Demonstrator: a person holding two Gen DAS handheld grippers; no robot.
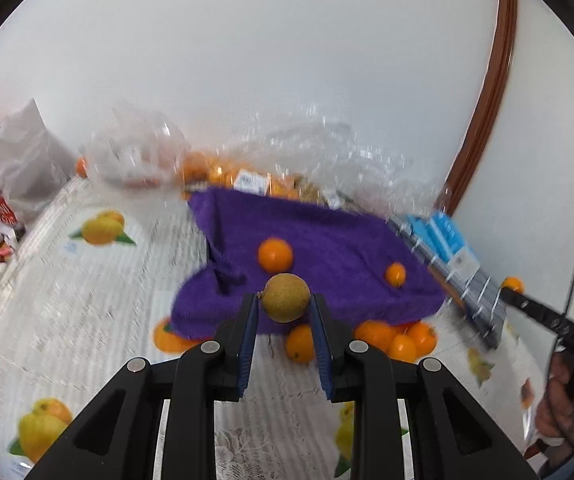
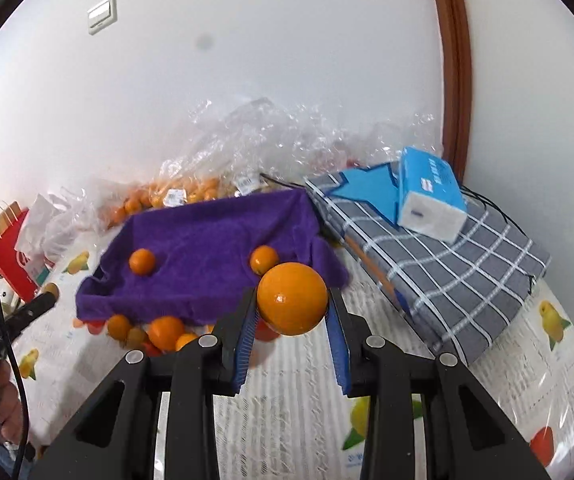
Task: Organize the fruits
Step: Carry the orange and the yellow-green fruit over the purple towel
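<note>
My left gripper [image 1: 285,301] is shut on a small brownish-yellow round fruit [image 1: 285,292], held above the front edge of a purple towel [image 1: 339,240]. Two oranges [image 1: 275,255] [image 1: 395,273] lie on that towel. Several more oranges [image 1: 399,338] sit on the table just in front of it. My right gripper [image 2: 292,302] is shut on a large orange [image 2: 292,296], raised over the towel's [image 2: 215,236] near right corner. The two oranges [image 2: 142,261] [image 2: 263,259] on the towel show here too, with loose oranges [image 2: 167,330] below its edge.
Clear plastic bags of oranges [image 2: 183,194] pile up against the white wall behind the towel. A blue tissue box [image 2: 431,196] rests on a grey checked bundle [image 2: 467,272] at the right. A red paper bag [image 2: 11,252] stands at the left. The tablecloth [image 1: 87,292] has printed fruit.
</note>
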